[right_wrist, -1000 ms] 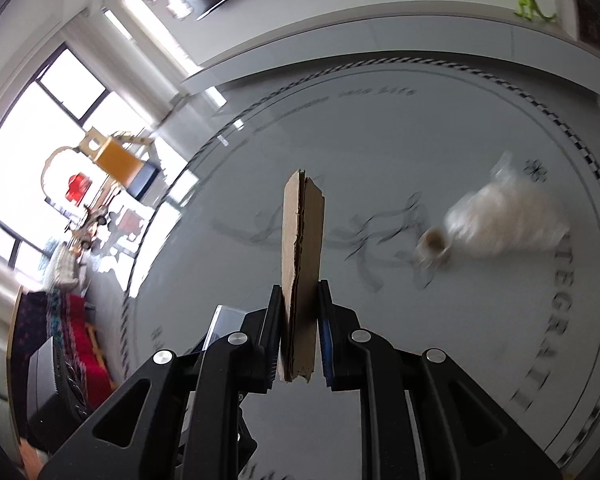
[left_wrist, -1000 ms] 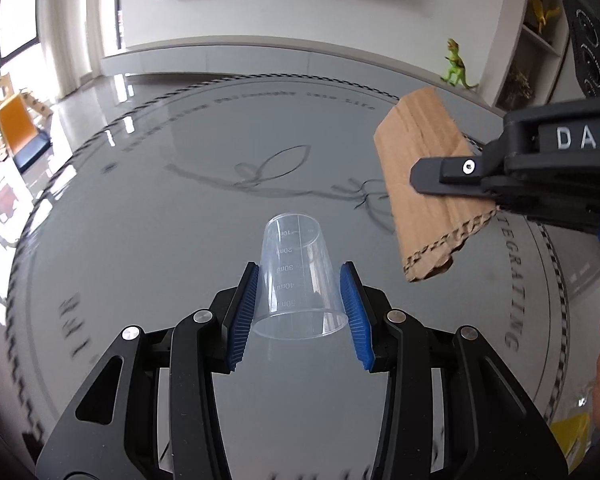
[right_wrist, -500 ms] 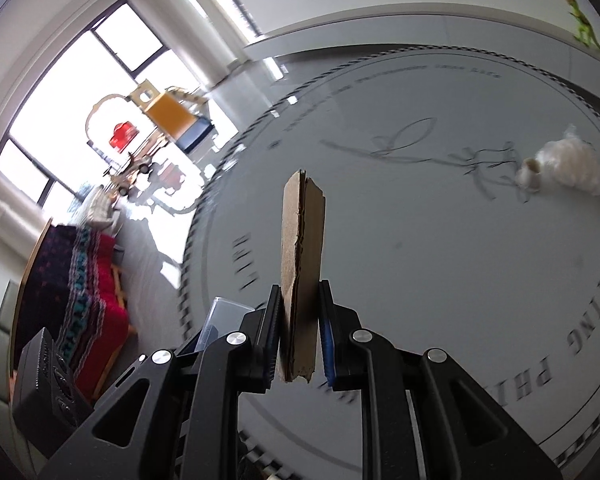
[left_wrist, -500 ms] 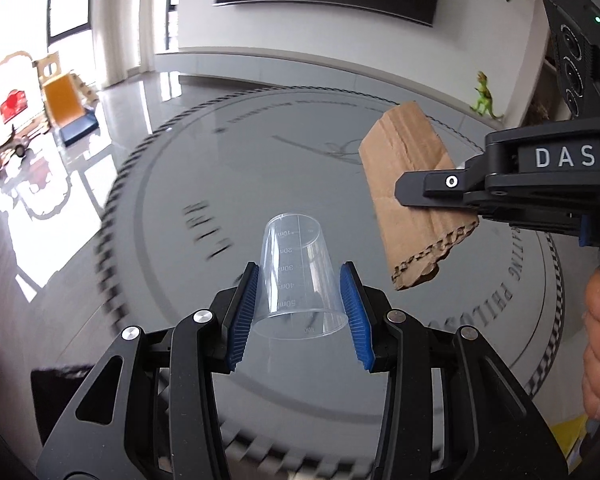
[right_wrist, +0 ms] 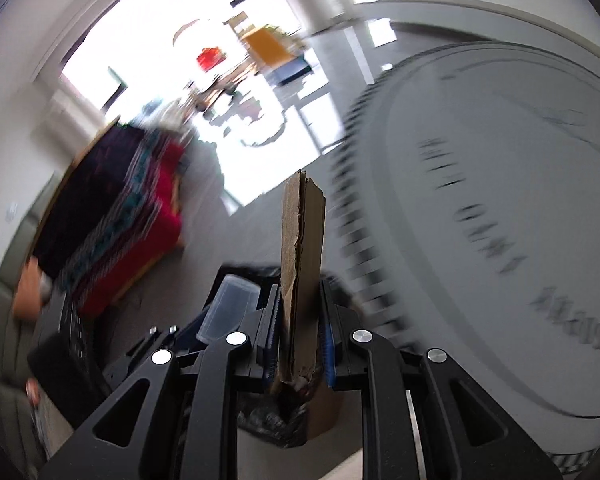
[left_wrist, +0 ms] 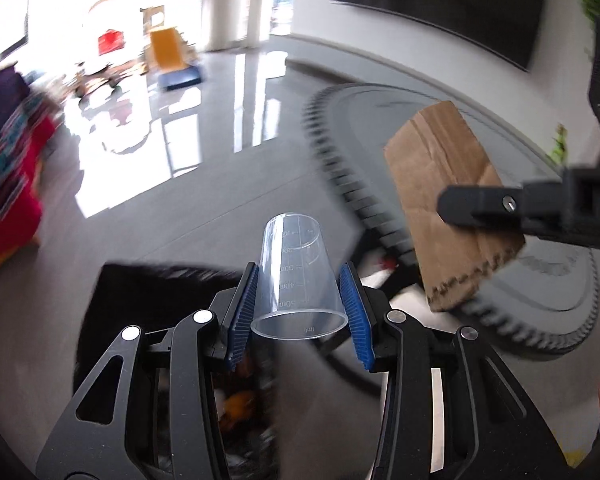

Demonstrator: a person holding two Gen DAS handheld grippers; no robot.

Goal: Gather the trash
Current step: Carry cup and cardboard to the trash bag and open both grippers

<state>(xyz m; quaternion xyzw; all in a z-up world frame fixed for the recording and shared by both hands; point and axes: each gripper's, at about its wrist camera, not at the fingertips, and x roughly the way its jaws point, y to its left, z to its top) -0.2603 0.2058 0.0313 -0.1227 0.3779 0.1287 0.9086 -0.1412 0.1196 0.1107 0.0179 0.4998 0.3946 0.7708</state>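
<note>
My left gripper (left_wrist: 299, 312) is shut on a clear plastic measuring cup (left_wrist: 296, 276), held upside down in the air past the table's left edge. My right gripper (right_wrist: 299, 336) is shut on a folded piece of brown cardboard (right_wrist: 302, 252), held edge-on; in the left wrist view the cardboard (left_wrist: 440, 200) hangs to the right of the cup. Below both grippers is a black bin (left_wrist: 140, 308) lined with a black bag, with blurred trash inside; it also shows in the right wrist view (right_wrist: 268, 420).
The round grey table (left_wrist: 520, 280) with printed lettering is to the right, and in the right wrist view (right_wrist: 480, 220) too. A glossy tiled floor (left_wrist: 180, 168), a red patterned sofa (right_wrist: 112, 216) and toys lie to the left. The views are motion-blurred.
Both grippers have swung left off the table top, still holding the cup and the cardboard. The bin has come into view beneath them; the plastic bag on the table has left view.
</note>
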